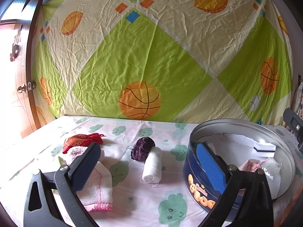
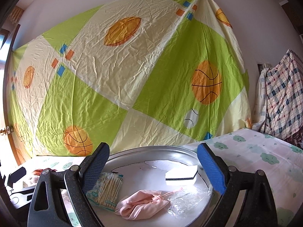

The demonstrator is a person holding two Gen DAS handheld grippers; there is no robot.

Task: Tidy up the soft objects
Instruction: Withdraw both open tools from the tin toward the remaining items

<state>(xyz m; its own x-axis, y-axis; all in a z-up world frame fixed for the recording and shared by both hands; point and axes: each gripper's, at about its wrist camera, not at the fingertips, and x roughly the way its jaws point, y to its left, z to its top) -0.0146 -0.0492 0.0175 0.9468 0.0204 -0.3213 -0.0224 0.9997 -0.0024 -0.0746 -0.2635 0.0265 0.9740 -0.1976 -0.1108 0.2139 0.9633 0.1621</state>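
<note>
gauze roll (image 1: 152, 165) lying flat, long axis front-to-back

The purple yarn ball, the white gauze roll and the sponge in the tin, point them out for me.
purple yarn ball (image 1: 142, 148), left wrist view, middle of the skein.
white gauze roll (image 1: 152, 165), left wrist view, mid-length of its side.
sponge (image 2: 182, 176), right wrist view, white top face.

One round tin (image 1: 191, 174) holds four items: one sponge (image 2: 181, 176), one pink pouch (image 2: 142, 204), one cotton-swab pack (image 2: 108, 189), one clear wrapper (image 2: 189, 202). Left of it lie one red pouch (image 1: 81, 139), one purple yarn ball (image 1: 142, 148), one bandage roll (image 1: 152, 165), two cloths (image 1: 98, 189).
</note>
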